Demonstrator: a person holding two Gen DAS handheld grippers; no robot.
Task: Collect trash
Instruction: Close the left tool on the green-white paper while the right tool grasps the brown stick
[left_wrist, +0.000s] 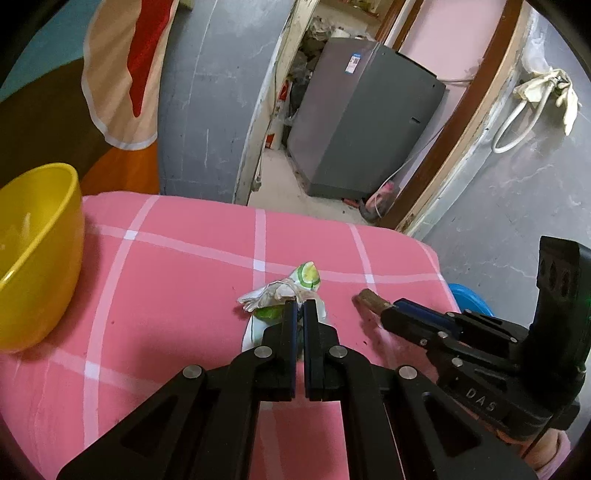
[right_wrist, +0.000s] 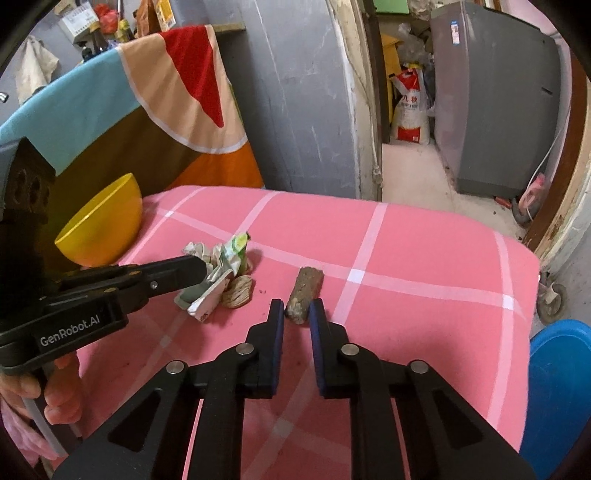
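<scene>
A crumpled white-and-green wrapper (left_wrist: 295, 286) lies on the pink checked tablecloth (left_wrist: 177, 266). My left gripper (left_wrist: 300, 304) is shut on its near part, the jaws almost touching. From the right wrist view the same wrapper (right_wrist: 231, 254) sits at the tip of the left gripper (right_wrist: 202, 267), with a tan shell-like scrap (right_wrist: 238, 291) beside it. A short brown chunk (right_wrist: 306, 286) lies to the right. My right gripper (right_wrist: 296, 308) is shut on its near end, a pad on each side. In the left wrist view the chunk (left_wrist: 369, 299) sticks out of the right gripper (left_wrist: 388, 314).
A yellow bowl (left_wrist: 33, 236) stands at the table's left edge, also seen as the yellow bowl (right_wrist: 107, 225). A blue bin (right_wrist: 557, 387) sits on the floor past the right edge. A striped cloth (right_wrist: 147, 110) hangs behind; a grey appliance (left_wrist: 362, 122) stands in the doorway.
</scene>
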